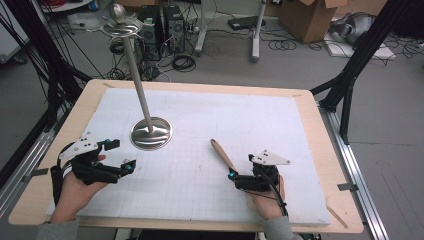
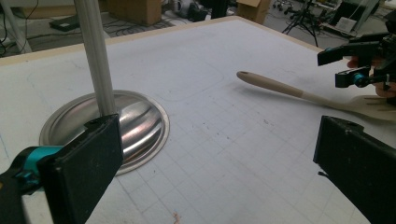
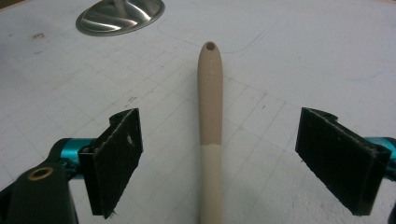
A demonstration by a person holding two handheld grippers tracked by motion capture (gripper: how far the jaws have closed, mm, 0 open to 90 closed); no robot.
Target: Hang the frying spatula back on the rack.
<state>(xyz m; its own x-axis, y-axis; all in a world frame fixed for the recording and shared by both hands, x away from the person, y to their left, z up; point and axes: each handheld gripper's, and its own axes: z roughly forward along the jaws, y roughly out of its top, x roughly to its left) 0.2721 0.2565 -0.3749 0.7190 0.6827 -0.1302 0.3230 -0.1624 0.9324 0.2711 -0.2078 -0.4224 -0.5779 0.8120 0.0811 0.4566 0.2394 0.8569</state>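
Note:
A wooden spatula (image 1: 222, 154) with a tan-coated handle lies on the white mat (image 1: 210, 115), handle pointing away from me. My right gripper (image 1: 241, 166) is open and straddles it near the head end. In the right gripper view the handle (image 3: 211, 116) runs up between the wide-apart jaws of that gripper (image 3: 219, 158), touching neither. My left gripper (image 1: 121, 155) is open with nothing in it, just short of the metal stand's round base (image 1: 151, 132). In the left gripper view this gripper (image 2: 219, 177) faces the base (image 2: 135, 126), its pole (image 2: 95, 56) and the spatula (image 2: 280, 86).
The stand's thin pole (image 1: 137, 75) rises to a small dish (image 1: 122, 25) with a ball on top. The wooden table edge (image 1: 320, 115) frames the mat. Beyond it are cables, computer cases (image 1: 160, 25), a cardboard box (image 1: 310, 17) and black frame legs (image 1: 350, 75).

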